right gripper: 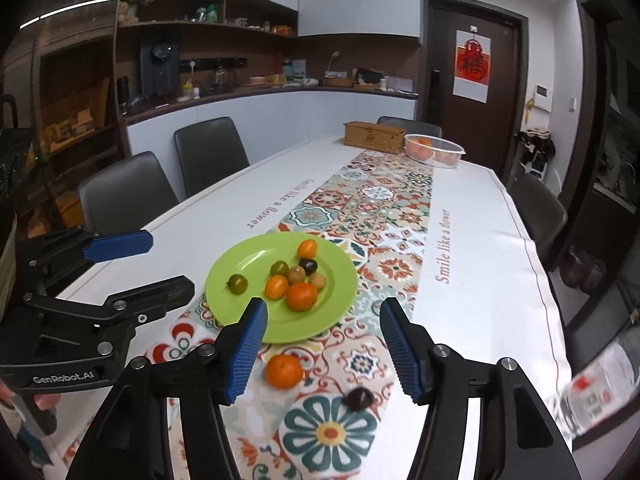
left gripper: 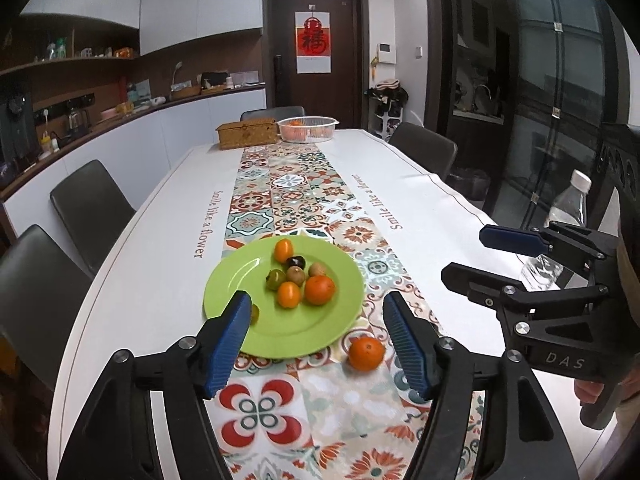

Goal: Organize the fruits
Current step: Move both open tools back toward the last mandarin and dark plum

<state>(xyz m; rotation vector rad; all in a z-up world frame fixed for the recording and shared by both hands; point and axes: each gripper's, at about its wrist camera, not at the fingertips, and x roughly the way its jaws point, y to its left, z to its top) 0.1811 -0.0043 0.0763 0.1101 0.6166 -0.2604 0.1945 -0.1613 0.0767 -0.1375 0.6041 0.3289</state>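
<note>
A green plate (left gripper: 240, 276) (right gripper: 340, 280) on the patterned table runner holds several small fruits: orange, green, brown and one dark. A loose orange (left gripper: 366, 353) (right gripper: 284, 371) lies on the runner just in front of the plate. A small dark fruit (right gripper: 359, 398) lies nearer, between my right fingers. My left gripper (left gripper: 316, 344) is open and empty, hovering before the plate; it also shows in the right wrist view (right gripper: 160, 264). My right gripper (right gripper: 322, 348) is open and empty above the loose orange; the left wrist view shows it at the right (left gripper: 464, 256).
A wicker box (left gripper: 247, 133) and a white basket of oranges (left gripper: 308, 128) stand at the table's far end. A clear water bottle (left gripper: 560, 224) (right gripper: 596, 392) is at the right edge. Grey chairs (left gripper: 90, 208) line both sides of the table.
</note>
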